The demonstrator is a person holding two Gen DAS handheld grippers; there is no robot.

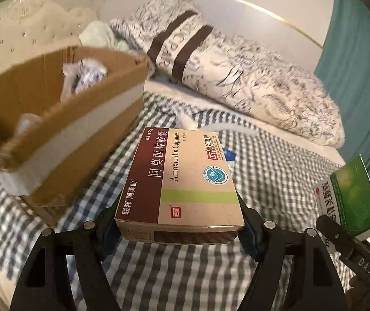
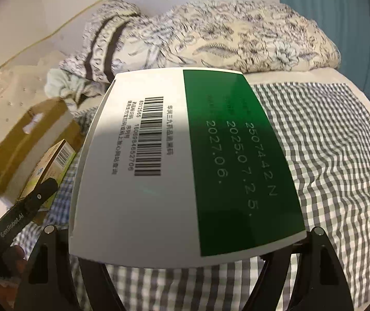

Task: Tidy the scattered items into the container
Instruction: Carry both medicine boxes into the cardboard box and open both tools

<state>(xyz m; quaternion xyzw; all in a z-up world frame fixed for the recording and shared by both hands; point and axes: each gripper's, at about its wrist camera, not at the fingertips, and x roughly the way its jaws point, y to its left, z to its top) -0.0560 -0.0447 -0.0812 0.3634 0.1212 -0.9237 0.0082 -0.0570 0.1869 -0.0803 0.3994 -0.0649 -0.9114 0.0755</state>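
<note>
We've got left gripper (image 1: 179, 233) fingers clamped on amoxicillin box (image 1: 185, 178) near its end, right gripper (image 2: 185, 254) gripping green/white box (image 2: 185, 165); risk: boxes pivot/slip or clip the cardboard box (image 1: 63, 129) rim on drop-in.

My left tool (image 1: 179, 235) is clamped around a load, level, pointing twelve o'clock; my right tool (image 2: 187, 256) likewise grips, at its three o'clock.

Glossy card box (image 2: 185, 165); checked cloth sheet (image 2: 335, 155)

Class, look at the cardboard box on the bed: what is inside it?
Inside the cardboard box, crumpled clear plastic packets show, one with blue print. The near wall hides the bottom, so anything lower cannot be seen.
</note>
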